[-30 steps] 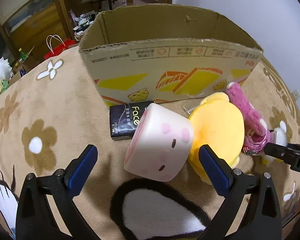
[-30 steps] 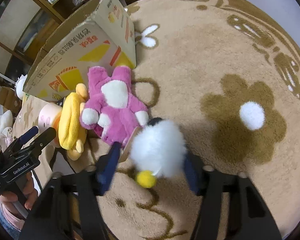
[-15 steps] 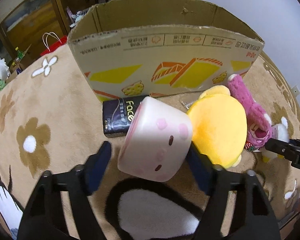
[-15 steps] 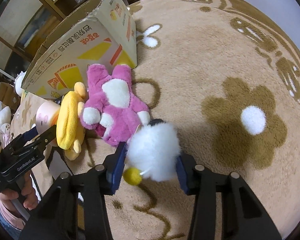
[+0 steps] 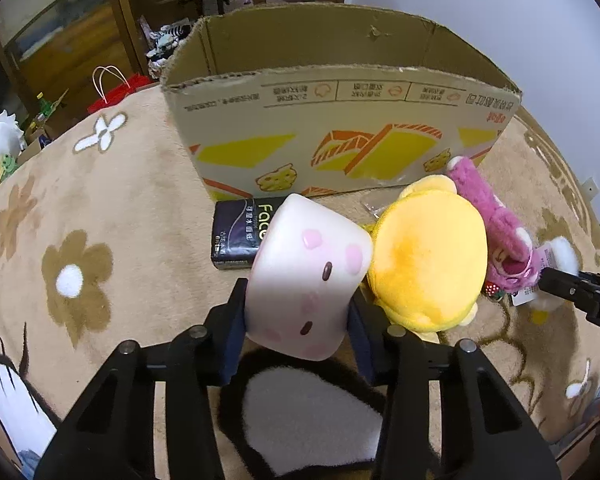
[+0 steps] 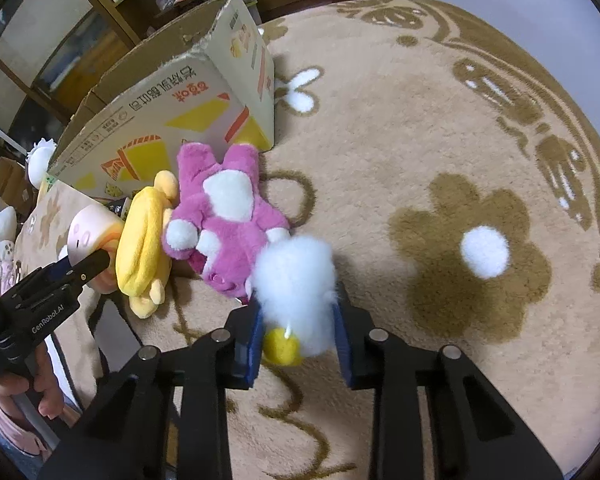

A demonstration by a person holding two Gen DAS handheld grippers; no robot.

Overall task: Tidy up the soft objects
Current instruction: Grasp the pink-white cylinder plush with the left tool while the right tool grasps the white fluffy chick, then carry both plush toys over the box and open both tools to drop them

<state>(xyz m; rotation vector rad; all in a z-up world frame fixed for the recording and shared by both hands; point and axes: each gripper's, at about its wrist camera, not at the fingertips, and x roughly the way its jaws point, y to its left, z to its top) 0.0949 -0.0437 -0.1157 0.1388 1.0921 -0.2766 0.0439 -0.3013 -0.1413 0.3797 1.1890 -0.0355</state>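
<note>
Left wrist view: left gripper point(image 5: 298, 314) clamped on the pink marshmallow plush point(image 5: 306, 278), blue pads pressing both its sides, plush tilted with face toward camera. Yellow plush point(image 5: 428, 264) touches its right side. Pink bear plush point(image 5: 496, 236) lies just right of the yellow one, feet toward the cardboard box point(image 5: 332, 136), which stands open-topped behind the toys. Dark tissue pack point(image 5: 238, 232) lies flat between box and marshmallow plush, partly hidden by it. All on the tan flower rug point(image 5: 112, 208). Right gripper's tip pokes in at the right edge.

Right wrist view: right gripper point(image 6: 298, 330) closed on the white fluffy plush point(image 6: 296, 280), pads on both flanks, yellow foot hanging between the fingers. This plush touches the pink bear plush point(image 6: 224, 220). Yellow plush point(image 6: 144, 240) just left of bear. Left gripper point(image 6: 76, 266) at far left, holding the marshmallow plush point(image 6: 90, 226). Cardboard box point(image 6: 172, 100) behind.
</note>
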